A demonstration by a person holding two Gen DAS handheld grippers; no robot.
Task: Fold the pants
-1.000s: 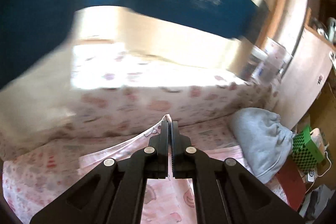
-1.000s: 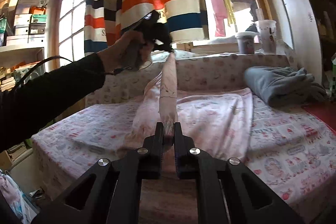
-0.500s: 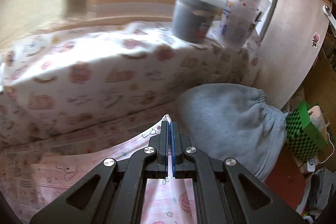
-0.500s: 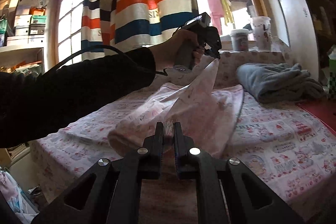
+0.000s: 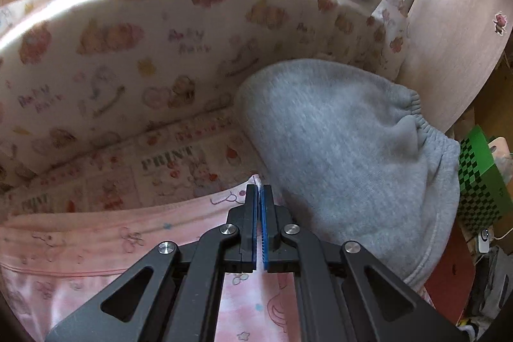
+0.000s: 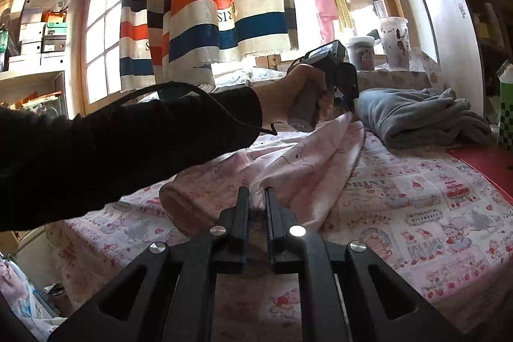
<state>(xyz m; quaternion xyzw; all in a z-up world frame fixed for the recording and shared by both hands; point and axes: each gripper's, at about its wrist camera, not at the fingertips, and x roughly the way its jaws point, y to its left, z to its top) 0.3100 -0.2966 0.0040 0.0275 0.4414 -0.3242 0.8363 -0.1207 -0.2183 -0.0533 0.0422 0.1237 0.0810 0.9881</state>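
pink pants point(image 6: 307, 169) draped half-folded on printed bedsheet point(image 6: 433, 213), far end beside grey garment point(image 6: 416, 114) | left gripper point(image 5: 259, 197) clamped on far edge | right gripper point(image 6: 256, 197) pinching bunched near edge | cloth looks thin, light, limp, likely to sag and crease | best held at hem corners or waistband, kept taut

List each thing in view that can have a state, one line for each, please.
left gripper: shut on the pink pants, near the grey garment
right gripper: shut on the pink pants
pink pants: half folded, held at both ends, partly on the bed
grey garment: folded, lying on the bed
striped curtain: hanging, drawn aside
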